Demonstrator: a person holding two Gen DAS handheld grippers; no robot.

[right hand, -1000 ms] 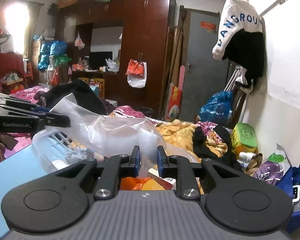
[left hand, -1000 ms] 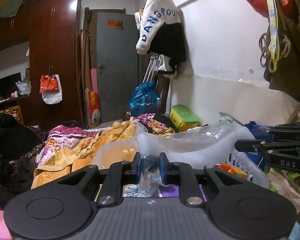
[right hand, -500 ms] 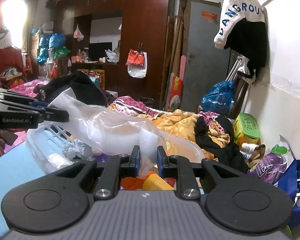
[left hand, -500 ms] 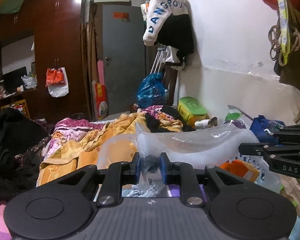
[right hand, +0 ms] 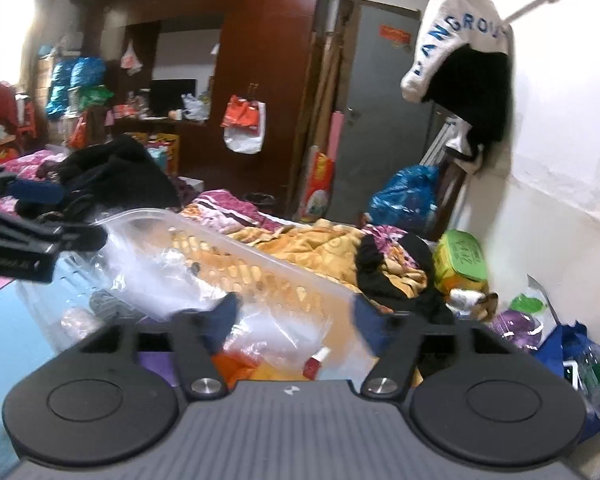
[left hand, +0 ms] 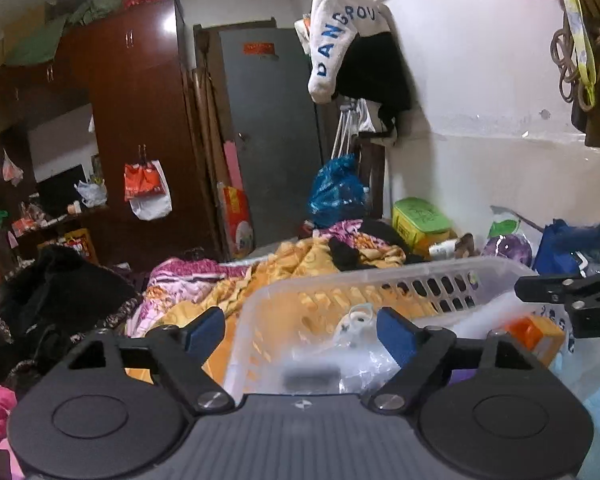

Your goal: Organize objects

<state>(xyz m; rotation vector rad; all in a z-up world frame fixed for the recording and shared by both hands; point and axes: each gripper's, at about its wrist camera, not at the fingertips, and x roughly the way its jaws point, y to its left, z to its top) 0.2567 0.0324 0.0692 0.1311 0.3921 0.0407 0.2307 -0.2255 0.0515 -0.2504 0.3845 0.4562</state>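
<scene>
Two claws are opening, pads clear of the clear plastic bag, which lies slumped in the white basket: directly below the left claw, down-left of the right claw.

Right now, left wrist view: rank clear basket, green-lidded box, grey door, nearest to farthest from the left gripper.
From the left gripper, whose jaws are opening:
1. Clear basket, directly ahead, its near wall between the fingers.
2. Green-lidded box, beyond the basket, right, by the white wall.
3. Grey door, far end, centre.
</scene>
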